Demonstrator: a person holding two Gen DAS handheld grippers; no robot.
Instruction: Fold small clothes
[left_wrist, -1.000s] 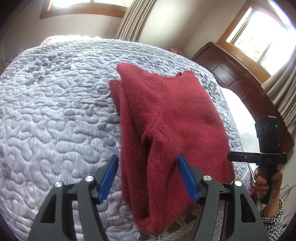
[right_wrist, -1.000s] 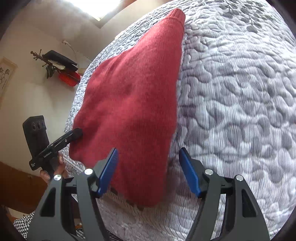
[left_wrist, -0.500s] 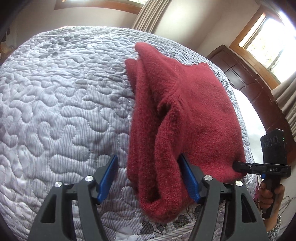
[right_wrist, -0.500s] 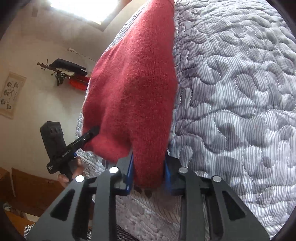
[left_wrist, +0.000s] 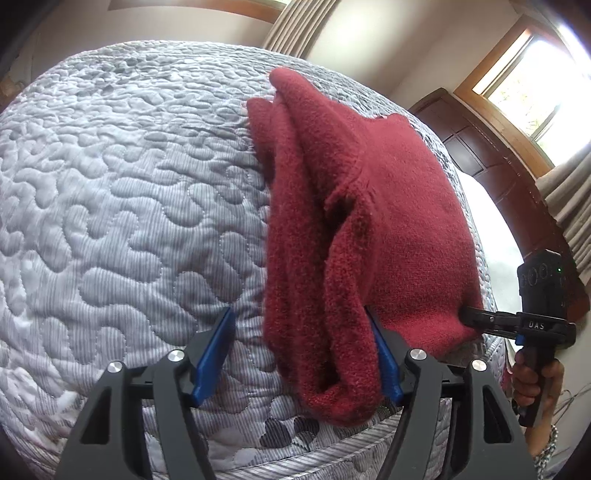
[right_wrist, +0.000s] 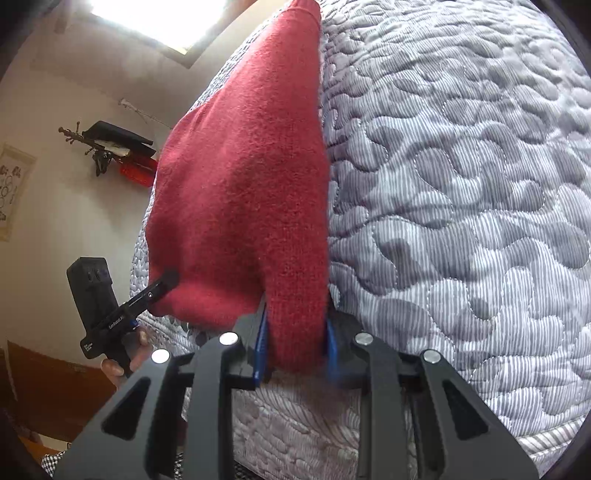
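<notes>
You are facing a bed (left_wrist: 110, 221) covered by a grey quilted spread. Beyond it stands a dark wooden headboard (left_wrist: 491, 162). Note 2 wood-framed windows: 1 bright window (left_wrist: 528, 85) with beige curtains (left_wrist: 569, 206), 1 behind. Walls are cream; a wall rack (right_wrist: 110, 144) holds dark items.

Folded red sweater (left_wrist: 388, 221) at bed edge (left_wrist: 295, 448)

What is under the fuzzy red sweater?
The red knitted sweater lies on a grey-and-white quilted bedspread, which shows all around it. Anything else beneath is covered by the wool, so I cannot tell.
</notes>
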